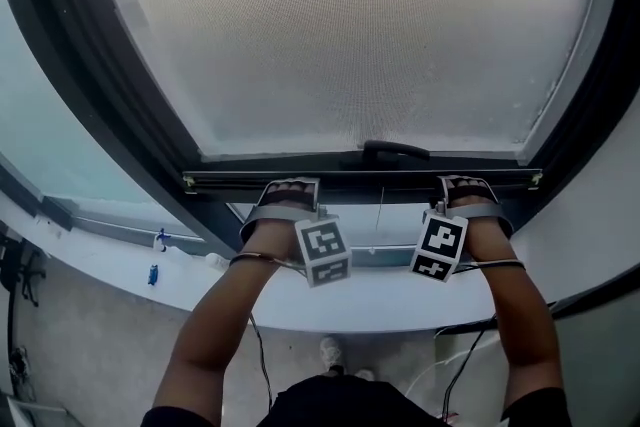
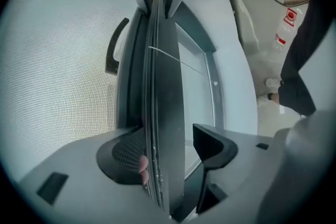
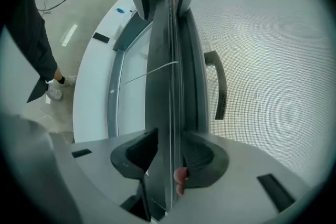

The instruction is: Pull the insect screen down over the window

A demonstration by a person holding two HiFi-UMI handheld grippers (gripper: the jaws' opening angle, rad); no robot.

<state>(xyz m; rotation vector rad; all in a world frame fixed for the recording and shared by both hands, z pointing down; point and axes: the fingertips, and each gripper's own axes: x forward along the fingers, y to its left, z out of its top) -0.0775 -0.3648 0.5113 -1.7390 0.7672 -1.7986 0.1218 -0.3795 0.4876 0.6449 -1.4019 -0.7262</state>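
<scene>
Our forearms [image 1: 215, 315] reach out, both grippers pitched down onto the bottom bar [image 1: 360, 179] of the insect screen [image 1: 350, 25]. Left gripper [image 2: 168, 149]: jaws straddle the bar near its left end, with the mesh-side pad [image 2: 123, 157] against it and the other just off, so not clamped. Right gripper [image 3: 170, 152]: jaws closed on the bar near its right end. The bar sits low in the dark window frame [image 1: 90, 75], with a strip of glass [image 1: 345, 220] under it and a curved black handle [image 1: 395, 151] mid-bar. The screen is fine pale mesh. A white curved sill [image 1: 380, 305] runs below.
</scene>
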